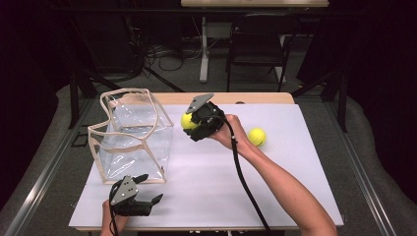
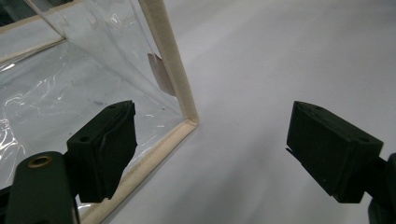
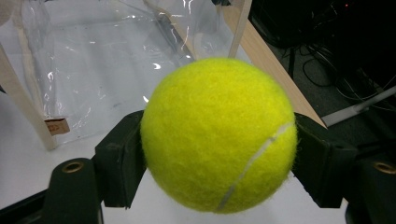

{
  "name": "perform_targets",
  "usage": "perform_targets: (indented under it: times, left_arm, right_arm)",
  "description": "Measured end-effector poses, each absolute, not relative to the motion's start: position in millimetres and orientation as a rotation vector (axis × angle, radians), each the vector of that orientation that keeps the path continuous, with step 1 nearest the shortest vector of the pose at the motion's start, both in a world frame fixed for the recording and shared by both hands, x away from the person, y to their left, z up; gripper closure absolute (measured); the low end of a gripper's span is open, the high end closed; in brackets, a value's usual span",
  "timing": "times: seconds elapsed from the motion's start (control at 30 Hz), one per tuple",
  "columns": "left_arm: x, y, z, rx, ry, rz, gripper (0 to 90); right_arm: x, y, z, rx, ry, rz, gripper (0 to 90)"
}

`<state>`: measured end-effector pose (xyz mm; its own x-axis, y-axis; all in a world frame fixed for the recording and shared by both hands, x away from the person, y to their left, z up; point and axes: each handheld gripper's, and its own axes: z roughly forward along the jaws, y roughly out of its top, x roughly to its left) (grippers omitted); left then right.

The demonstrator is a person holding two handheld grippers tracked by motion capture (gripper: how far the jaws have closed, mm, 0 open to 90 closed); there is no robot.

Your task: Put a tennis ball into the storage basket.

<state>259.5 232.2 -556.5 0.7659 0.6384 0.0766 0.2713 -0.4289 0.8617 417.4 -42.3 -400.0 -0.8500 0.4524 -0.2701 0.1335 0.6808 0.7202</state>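
Above the white bench, just right of the clear bag, our right gripper carries a tennis ball, jaws clamped on its sides. In the right gripper view the ball sits pinched across its widest part, and the bag's cream-trimmed wall stands beyond it. A second ball lies on the bench behind our right hand, apart from it.

Our left gripper rests low at the bench's near edge, in front of the bag, jaws wide apart and holding nothing. The left gripper view puts the bag's bottom corner trim between those jaws, though not touched by either.

We judge the risks as follows. The bag is soft and its rim looks buckled, with the near-left side folded inward, so the mouth is narrower than it could be; a ball released off-centre may strike the trim and bounce out onto the bench. The bag is also unheld, so brushing its wall with our right gripper could tip it or push it away. The felt ball could also roll in a loosened pinch and drop short, outside the bag. Steadying the rim with our free gripper would reduce all three.
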Motion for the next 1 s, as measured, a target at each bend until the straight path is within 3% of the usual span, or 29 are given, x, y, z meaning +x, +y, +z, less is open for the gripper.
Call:
perform_targets:
  times: [1.0]
  left_arm:
    - [259.5, 232.7, -556.4, 2.022, 0.681, 0.494, 16.0]
  right_arm:
    - [421.3, -20.9, -378.2, 0.415, 2.464, 1.000, 26.1]
